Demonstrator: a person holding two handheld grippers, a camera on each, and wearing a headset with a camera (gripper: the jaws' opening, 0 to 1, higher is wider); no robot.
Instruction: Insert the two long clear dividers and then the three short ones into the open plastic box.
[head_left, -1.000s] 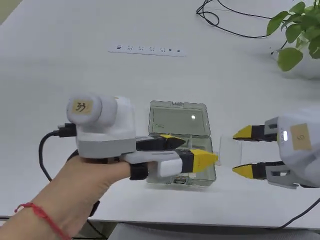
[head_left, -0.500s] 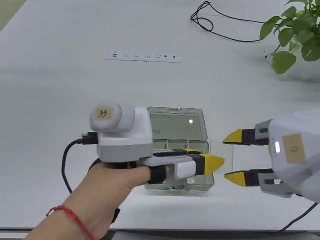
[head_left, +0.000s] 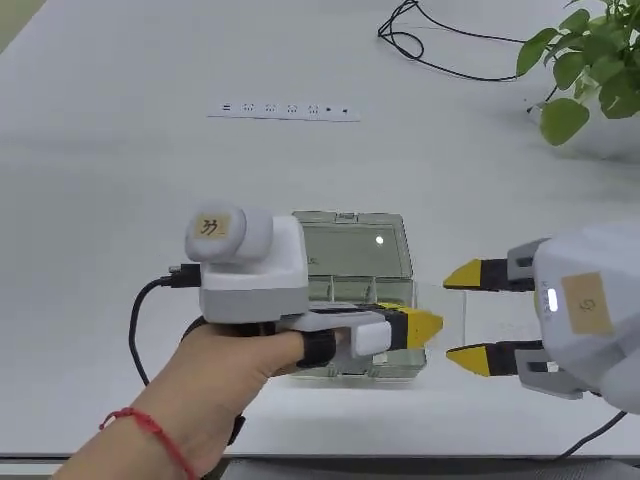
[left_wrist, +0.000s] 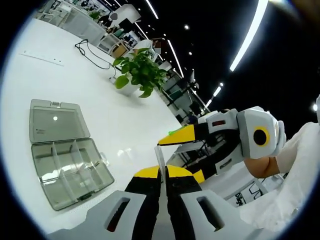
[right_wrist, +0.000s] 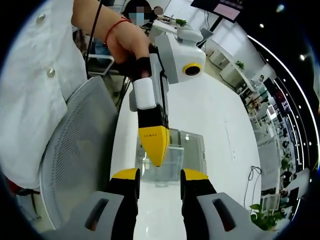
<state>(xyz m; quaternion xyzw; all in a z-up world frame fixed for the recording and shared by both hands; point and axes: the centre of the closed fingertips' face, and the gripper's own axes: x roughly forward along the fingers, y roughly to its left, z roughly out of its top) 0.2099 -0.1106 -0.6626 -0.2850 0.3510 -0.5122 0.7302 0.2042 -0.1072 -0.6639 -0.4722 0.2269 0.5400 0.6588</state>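
Box (head_left: 355, 245), clear grey-green plastic (hinged open), holds dividers (left_wrist: 76, 154) inside.

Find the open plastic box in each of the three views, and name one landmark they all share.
Head view: open plastic box at centre, partly behind the left tool.
Left gripper view: the box at left; this tool grips a clear divider.
Right gripper view: the box low centre, past the left tool's yellow tip.
Shared landmark: potted plant, at top right, upper centre and bottom right respectively.
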